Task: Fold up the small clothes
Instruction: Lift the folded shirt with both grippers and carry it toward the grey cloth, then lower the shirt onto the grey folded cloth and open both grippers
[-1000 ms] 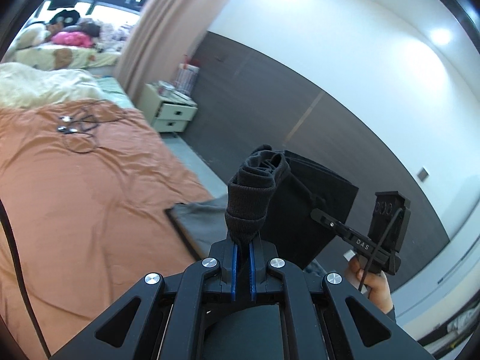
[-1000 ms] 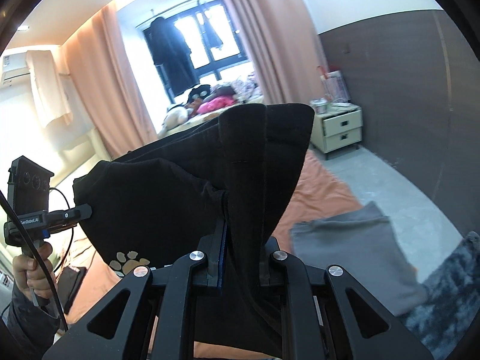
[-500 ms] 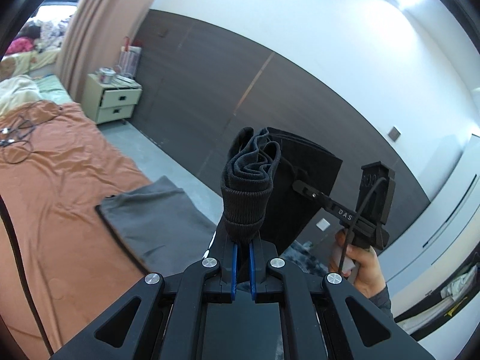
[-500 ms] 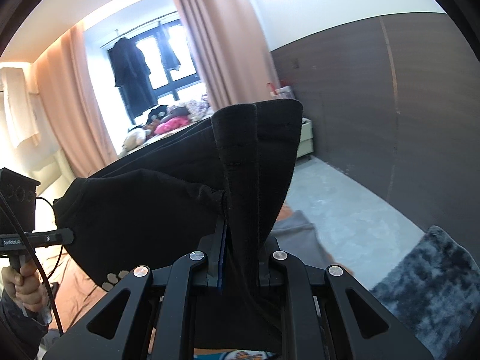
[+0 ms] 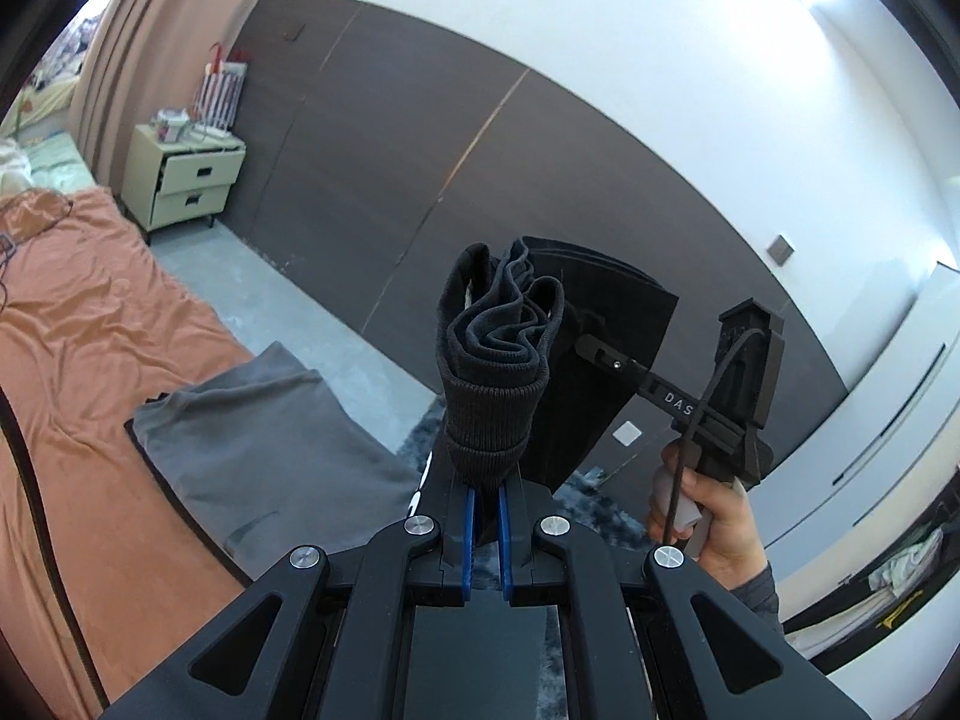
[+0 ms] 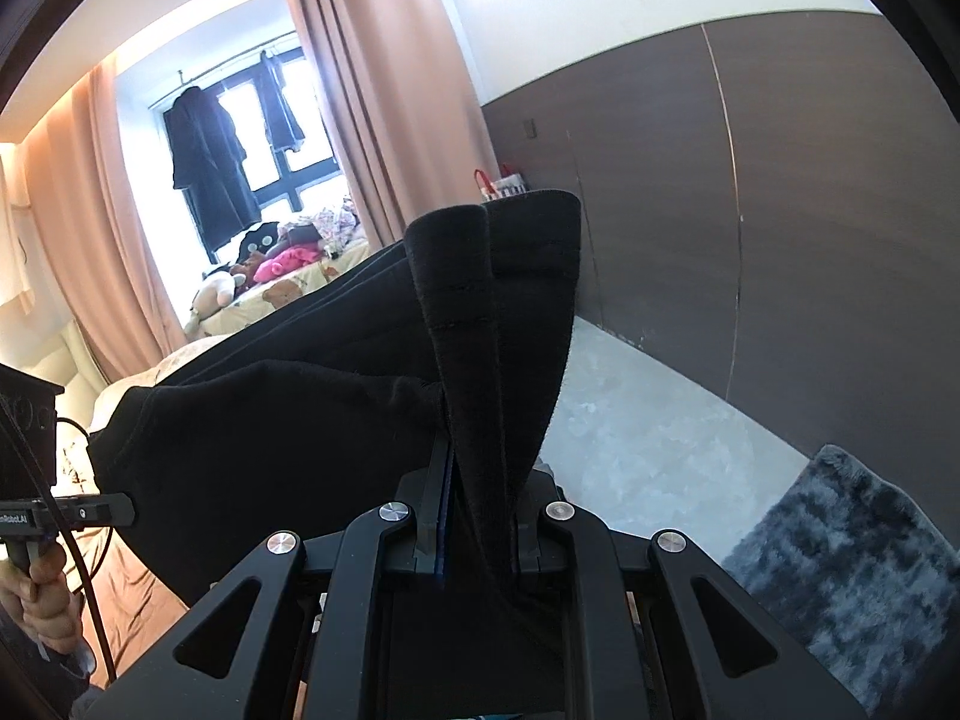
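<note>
A black garment (image 6: 288, 420) hangs in the air, stretched between my two grippers. My left gripper (image 5: 486, 498) is shut on its bunched ribbed band (image 5: 498, 384). My right gripper (image 6: 474, 516) is shut on a folded edge of the same black garment (image 6: 504, 300). In the left wrist view the right gripper (image 5: 606, 354) pinches the far edge of the black cloth (image 5: 600, 330). In the right wrist view the left gripper (image 6: 120, 507) holds the cloth's left edge. A folded grey garment (image 5: 258, 444) lies on the bed's corner.
The bed with an orange sheet (image 5: 78, 348) lies at the left. A cream nightstand (image 5: 180, 174) stands by the dark panelled wall (image 5: 384, 180). A shaggy grey-blue rug (image 6: 840, 570) lies on the grey floor (image 6: 648, 420). Curtains (image 6: 384, 90) and a window are behind.
Both grippers, still holding the black garment, have swung to the right, away from the bed toward the wall. The paw print on the cloth has dropped out of view.
</note>
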### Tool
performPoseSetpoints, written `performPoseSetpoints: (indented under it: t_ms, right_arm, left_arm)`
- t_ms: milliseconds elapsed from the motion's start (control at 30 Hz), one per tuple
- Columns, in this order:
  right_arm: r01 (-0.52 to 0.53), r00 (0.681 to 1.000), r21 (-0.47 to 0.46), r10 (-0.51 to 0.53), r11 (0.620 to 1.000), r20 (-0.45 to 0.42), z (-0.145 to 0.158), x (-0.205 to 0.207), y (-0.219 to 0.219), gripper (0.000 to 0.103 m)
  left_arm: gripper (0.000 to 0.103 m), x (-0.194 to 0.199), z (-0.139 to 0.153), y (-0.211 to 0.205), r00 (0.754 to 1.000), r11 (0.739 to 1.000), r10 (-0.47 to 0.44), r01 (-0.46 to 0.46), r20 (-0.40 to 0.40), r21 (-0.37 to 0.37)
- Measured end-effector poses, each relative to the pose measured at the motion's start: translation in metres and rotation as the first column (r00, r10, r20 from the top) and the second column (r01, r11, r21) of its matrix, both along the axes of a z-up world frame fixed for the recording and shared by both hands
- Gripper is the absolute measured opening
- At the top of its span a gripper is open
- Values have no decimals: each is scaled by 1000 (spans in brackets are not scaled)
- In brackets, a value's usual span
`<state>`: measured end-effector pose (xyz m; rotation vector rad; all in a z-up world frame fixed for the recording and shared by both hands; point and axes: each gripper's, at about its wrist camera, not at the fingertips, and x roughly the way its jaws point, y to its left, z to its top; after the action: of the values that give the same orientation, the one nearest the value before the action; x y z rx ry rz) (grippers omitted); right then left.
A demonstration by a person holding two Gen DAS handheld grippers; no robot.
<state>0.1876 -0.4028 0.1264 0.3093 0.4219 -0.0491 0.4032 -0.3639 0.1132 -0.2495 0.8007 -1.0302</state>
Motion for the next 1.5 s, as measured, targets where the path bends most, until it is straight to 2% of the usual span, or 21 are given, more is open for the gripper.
performPoseSetpoints:
  t_ms: [367, 733, 867, 1067, 1100, 1167, 1200, 1233, 1267, 1333, 1400, 1500]
  right_arm:
    - [7, 995, -14, -8, 1000, -101, -17, 88, 82, 10]
    - [30, 977, -42, -39, 999, -210, -44, 178, 147, 10]
    - [29, 970, -41, -38, 999, -241, -50, 210, 159, 10]
    - [66, 953, -69, -84, 995, -293, -60, 234, 159, 13]
    - [70, 947, -72, -89, 995, -308, -62, 240, 152, 18]
    - [102, 930, -92, -128, 990, -346, -69, 254, 143, 44]
    - [131, 921, -124, -167, 984, -353, -71, 258, 145, 69]
    - [155, 916, -152, -199, 976, -347, -71, 258, 147, 77]
    - [172, 916, -174, -222, 970, -335, -70, 256, 149, 77]
    - [177, 917, -145, -217, 973, -336, -67, 252, 150, 77]
    - [178, 919, -104, -203, 979, -338, -65, 245, 149, 77]
    - [165, 916, -130, -201, 978, -346, -63, 230, 148, 77]
  left_arm:
    - [6, 88, -38, 10, 992, 992, 114, -110, -61, 66]
    - [6, 171, -114, 12, 981, 972, 173, -156, -87, 177]
    - [6, 193, -141, 17, 977, 965, 189, -167, -94, 203]
    - [7, 229, -185, 31, 961, 962, 219, -184, -167, 200]
    - [8, 232, -190, 34, 955, 961, 233, -196, -183, 196]
    - [11, 239, -208, 43, 934, 946, 288, -244, -209, 212]
    - [12, 241, -217, 46, 925, 936, 314, -263, -213, 236]
    - [12, 244, -228, 51, 917, 920, 341, -280, -206, 275]
    - [12, 245, -234, 55, 914, 915, 347, -282, -209, 287]
    - [12, 246, -240, 64, 912, 918, 348, -284, -216, 277]
    - [12, 244, -238, 68, 915, 908, 359, -297, -185, 294]
    - [12, 242, -230, 68, 922, 909, 351, -295, -162, 294]
